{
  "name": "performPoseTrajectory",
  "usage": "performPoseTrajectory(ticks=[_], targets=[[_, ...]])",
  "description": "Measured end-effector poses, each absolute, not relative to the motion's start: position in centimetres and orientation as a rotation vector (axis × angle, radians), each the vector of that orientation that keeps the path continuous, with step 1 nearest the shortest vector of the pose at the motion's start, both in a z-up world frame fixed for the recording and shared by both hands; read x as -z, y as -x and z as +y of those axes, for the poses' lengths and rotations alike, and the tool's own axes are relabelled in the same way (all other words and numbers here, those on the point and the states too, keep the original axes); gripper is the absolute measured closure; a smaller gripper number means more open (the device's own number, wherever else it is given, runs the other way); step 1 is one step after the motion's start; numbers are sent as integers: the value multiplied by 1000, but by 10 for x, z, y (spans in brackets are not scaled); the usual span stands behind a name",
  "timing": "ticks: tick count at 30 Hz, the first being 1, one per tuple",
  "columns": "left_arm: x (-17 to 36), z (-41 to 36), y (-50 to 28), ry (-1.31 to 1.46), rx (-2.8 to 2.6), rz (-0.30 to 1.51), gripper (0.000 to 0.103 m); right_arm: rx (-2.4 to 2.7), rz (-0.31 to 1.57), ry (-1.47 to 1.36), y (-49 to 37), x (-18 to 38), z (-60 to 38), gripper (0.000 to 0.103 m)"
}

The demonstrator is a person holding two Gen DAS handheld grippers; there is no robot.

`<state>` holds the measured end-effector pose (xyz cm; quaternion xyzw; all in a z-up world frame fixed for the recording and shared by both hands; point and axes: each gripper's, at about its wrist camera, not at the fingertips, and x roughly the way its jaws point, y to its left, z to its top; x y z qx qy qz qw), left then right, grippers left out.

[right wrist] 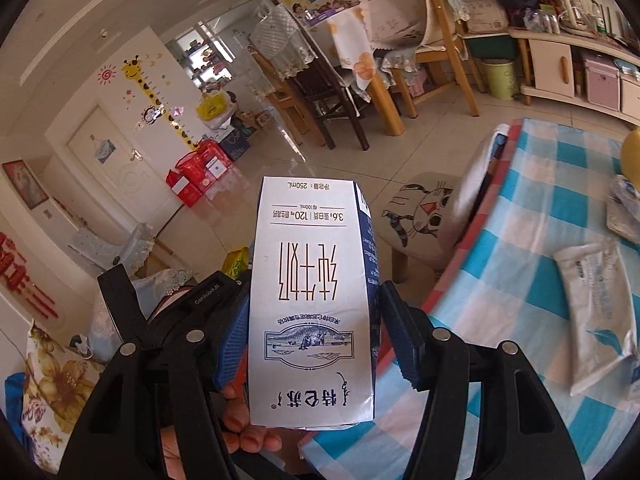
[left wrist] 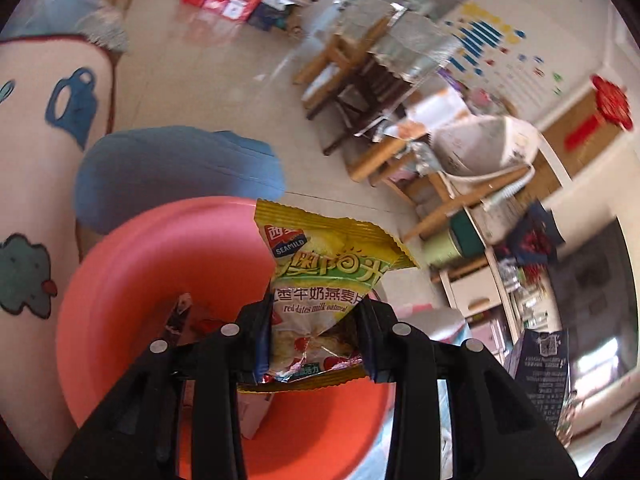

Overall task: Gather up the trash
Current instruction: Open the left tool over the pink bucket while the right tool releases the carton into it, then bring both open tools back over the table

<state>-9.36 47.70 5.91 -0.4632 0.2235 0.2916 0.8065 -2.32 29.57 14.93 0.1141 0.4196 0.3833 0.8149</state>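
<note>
My left gripper is shut on a yellow oatmeal snack packet and holds it over an orange plastic bin. The bin has some wrappers and a small carton inside. My right gripper is shut on a white and blue milk carton, held upside down beside the edge of a table with a blue checked cloth. A white wrapper lies on that cloth. The other hand-held gripper and the person's fingers show to the left of the carton.
A blue stool stands behind the bin and a patterned cushion is on the left. A cat-print stool stands by the table. Wooden chairs, a dining table, red gift boxes and a cabinet are further off.
</note>
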Motion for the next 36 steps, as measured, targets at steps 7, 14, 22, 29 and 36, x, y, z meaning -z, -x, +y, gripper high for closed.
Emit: performPoseTrajectory(ticks=[7,14,22,29,36], targets=[[-56,505,109,1017,-765,461,35,-849,931,-247,12,-131,332,29],[-74,497,101,903,-798,427,18,-766,903,-255,14,-128,290,20],[-82,472,89,817,-699,396,12,-639,869,-145,30,-126,241,13],[-99,438,74,670,-590,339,6,-566,831,-78,44,-126,201,12],[-109,401,64,578,-424,306,4,-514,819,-38,54,-129,167,8]])
